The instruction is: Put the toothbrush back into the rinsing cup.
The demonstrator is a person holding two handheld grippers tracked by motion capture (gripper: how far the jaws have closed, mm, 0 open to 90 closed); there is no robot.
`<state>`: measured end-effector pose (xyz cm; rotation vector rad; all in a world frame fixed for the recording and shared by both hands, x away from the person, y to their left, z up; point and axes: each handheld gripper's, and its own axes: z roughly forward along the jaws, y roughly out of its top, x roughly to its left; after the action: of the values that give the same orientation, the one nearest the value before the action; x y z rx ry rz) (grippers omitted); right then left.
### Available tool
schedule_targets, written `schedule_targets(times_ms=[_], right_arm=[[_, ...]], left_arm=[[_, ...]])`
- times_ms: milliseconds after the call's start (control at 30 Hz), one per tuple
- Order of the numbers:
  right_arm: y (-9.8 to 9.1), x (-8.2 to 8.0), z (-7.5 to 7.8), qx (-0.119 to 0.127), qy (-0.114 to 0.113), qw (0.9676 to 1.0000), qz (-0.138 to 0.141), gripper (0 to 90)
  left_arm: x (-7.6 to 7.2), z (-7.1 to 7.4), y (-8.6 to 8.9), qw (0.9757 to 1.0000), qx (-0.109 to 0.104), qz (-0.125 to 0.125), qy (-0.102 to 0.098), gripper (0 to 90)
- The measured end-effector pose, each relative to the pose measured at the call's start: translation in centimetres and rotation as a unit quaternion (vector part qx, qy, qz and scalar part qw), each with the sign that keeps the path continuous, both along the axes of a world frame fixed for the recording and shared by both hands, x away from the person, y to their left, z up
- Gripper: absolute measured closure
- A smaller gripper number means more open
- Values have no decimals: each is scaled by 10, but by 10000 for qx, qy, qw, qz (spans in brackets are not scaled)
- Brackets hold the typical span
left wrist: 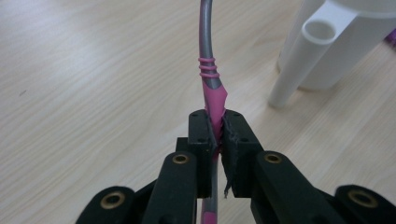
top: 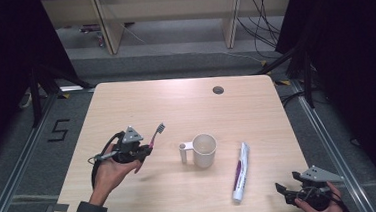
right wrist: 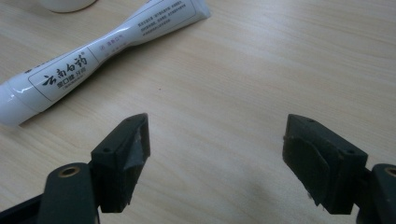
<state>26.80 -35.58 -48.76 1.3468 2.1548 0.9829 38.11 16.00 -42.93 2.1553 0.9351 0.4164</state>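
- Gripping a pink-and-grey toothbrush [left wrist: 212, 88] by its handle, the left gripper [top: 146, 150] has its jaws clenched tight on the pink part — the brush is lifted off the table [top: 126, 105], left of the white cup [top: 204, 150], with its bristle head angled up and away from the hand.
- Standing upright, the cup has its tube-shaped handle [top: 183, 152] turned toward the toothbrush; in the left gripper view the handle is just right of the brush stem.
- Lying flat just right of the cup, a white toothpaste tube [top: 240, 172] points its cap toward the table's near edge.
- Farther right of the cup, beyond the tube, the right gripper [top: 283, 189] rests low with jaws spread wide — nothing between them.
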Motion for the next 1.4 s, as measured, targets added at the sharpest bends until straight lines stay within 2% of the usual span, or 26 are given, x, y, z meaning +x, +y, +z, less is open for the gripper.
schedule_targets(times_ms=[67,100,133,333,400,433,467,567,667,733,800,1033,1067,1133,1300,1400], right_arm=[[0,0,0,4,7,10000,1,241],[0,0,0,23,23,10000,-5,241],[0,0,0,24,22,10000,-7,241],[0,0,0,9,8,10000,11,241],[0,0,0,-7,8,10000,14,241],[0,0,0,7,7,10000,10,241],[0,0,0,2,8,10000,14,241],[0,0,0,-9,-1,10000,12,241],[-1,1,-1,-10,-26,10000,38,241],[0,0,0,-8,-1,10000,11,241],[0,0,-1,-1,-9,10000,13,241],[-1,1,-1,-3,-20,10000,45,241],[-1,1,-1,0,-27,10000,49,241],[2,-1,-1,116,100,9999,-73,241],[0,0,-1,23,14,10000,3,241],[0,0,0,74,36,10000,-9,241]], left_arm=[[-2,1,-2,9998,-107,16,-149,823],[-3,1,-3,9996,-206,-9,-185,823],[-5,1,-6,9991,-336,78,-265,823],[-14,8,-15,9962,-627,60,-594,824],[-15,8,-19,9948,-795,58,-636,823],[-15,9,-18,9948,-731,41,-707,823],[-15,8,-21,9938,-844,101,-710,824],[-15,10,-22,9925,-928,147,-780,823],[-13,12,-22,9905,-1115,120,-801,823],[-12,14,-23,9901,-1105,159,-848,823],[-10,15,-23,9887,-1216,202,-858,823],[-5,22,-29,9853,-1351,250,-1018,824],[-5,24,-30,9851,-1344,242,-1042,824],[-4,26,-33,9838,-1396,230,-1096,823],[-3,31,-40,9825,-1450,199,-1149,823],[-1,33,-43,9812,-1515,187,-1184,823]])
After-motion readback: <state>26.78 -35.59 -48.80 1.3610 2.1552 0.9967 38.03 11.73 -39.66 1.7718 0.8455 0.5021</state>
